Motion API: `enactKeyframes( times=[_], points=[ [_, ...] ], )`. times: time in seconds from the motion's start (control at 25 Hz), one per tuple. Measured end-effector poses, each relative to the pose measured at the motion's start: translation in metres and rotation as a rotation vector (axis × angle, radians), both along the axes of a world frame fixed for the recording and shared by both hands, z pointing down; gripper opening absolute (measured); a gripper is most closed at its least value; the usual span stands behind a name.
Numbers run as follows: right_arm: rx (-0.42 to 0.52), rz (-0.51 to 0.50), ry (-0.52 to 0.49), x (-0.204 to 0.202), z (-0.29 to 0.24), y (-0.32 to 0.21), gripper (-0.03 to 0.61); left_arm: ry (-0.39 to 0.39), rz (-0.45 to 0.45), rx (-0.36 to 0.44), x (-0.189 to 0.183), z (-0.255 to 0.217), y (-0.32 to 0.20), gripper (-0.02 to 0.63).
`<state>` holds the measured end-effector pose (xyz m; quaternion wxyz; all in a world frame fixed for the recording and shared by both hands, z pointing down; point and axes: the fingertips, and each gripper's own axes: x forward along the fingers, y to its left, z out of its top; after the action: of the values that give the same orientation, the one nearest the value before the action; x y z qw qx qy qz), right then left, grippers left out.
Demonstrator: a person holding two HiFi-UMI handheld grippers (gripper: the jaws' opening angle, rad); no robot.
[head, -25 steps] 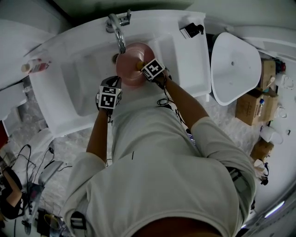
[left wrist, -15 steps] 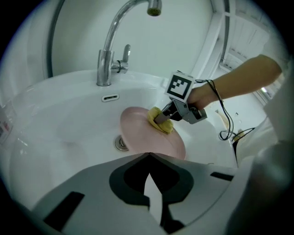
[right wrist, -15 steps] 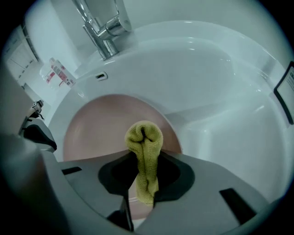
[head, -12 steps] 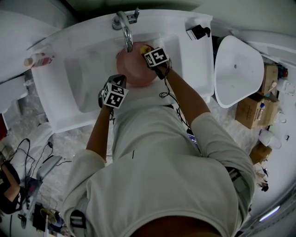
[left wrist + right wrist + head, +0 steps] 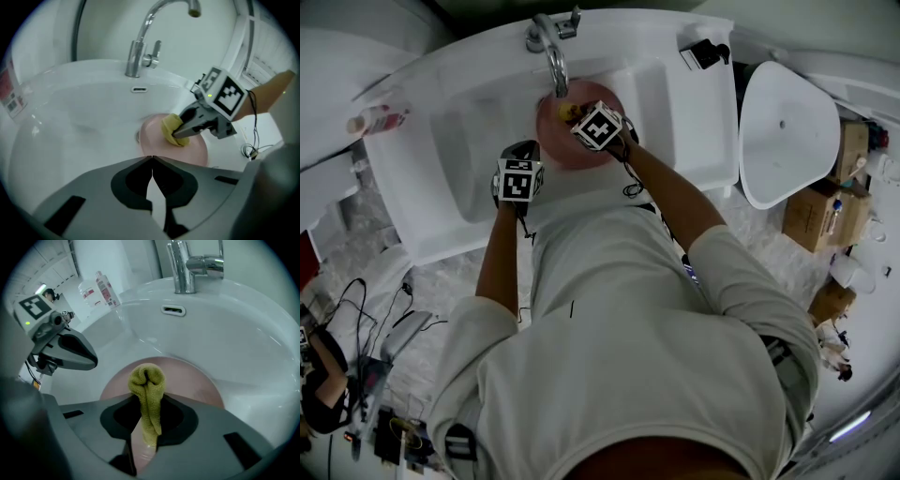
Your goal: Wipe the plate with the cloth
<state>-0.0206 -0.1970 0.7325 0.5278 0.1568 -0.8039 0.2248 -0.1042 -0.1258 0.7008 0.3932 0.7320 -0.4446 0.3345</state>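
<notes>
Sink (image 5: 455, 141): pink plate (image 5: 192, 376) inside | right tool (image 5: 149, 401): clamps yellow cloth (image 5: 146, 377) on plate | left tool (image 5: 152, 160): closed

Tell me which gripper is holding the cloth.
The right gripper: its jaws pinch the yellow cloth over the pink plate. The left gripper is shut on nothing.

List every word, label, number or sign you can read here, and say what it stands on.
No text reads clearly.
Label on the bottle: red and white print, too blurred to read.
Cubes on the left gripper and right gripper: black-and-white square codes, no letters.
Sides of the cardboard boxes: any print is too small to read.
</notes>
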Motion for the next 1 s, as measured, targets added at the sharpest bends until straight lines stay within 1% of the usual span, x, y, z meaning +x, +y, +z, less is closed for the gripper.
enactKeyframes(
  times=[0.08, 0.2, 0.28, 0.32, 0.4, 0.52, 0.68, 0.76, 0.8, 1.0],
  points=[
    [-0.014, 0.019, -0.017, 0.001, -0.003, 0.005, 0.081, 0.034, -0.082, -0.043, -0.01, 0.012, -0.003, 0.018],
    [-0.019, 0.051, -0.022, 0.01, -0.008, 0.007, 0.081, 0.114, -0.152, -0.114, -0.009, 0.029, -0.003, 0.021],
    [-0.026, 0.068, -0.021, 0.018, -0.003, 0.008, 0.081, 0.158, -0.181, -0.145, -0.005, 0.034, -0.004, 0.036],
    [-0.024, 0.077, -0.019, 0.021, -0.002, 0.007, 0.081, 0.177, -0.193, -0.155, -0.004, 0.036, -0.004, 0.058],
    [-0.007, 0.095, -0.006, 0.027, -0.004, 0.001, 0.081, 0.199, -0.208, -0.169, -0.001, 0.039, -0.005, 0.121],
    [0.027, 0.114, 0.025, 0.035, -0.003, -0.012, 0.081, 0.211, -0.216, -0.179, 0.002, 0.043, -0.007, 0.14],
    [0.084, 0.072, 0.11, 0.04, -0.004, -0.026, 0.081, 0.197, -0.224, -0.192, 0.004, 0.052, -0.008, 0.132],
    [0.104, 0.05, 0.145, 0.04, 0.001, -0.032, 0.081, 0.197, -0.229, -0.195, 0.004, 0.055, -0.009, 0.068],
    [0.104, 0.047, 0.159, 0.04, 0.005, -0.034, 0.081, 0.201, -0.23, -0.196, 0.005, 0.055, -0.01, 0.058],
    [0.064, 0.04, 0.195, 0.037, 0.029, -0.031, 0.081, 0.222, -0.206, -0.189, 0.009, 0.052, -0.01, 0.055]
  ],
)
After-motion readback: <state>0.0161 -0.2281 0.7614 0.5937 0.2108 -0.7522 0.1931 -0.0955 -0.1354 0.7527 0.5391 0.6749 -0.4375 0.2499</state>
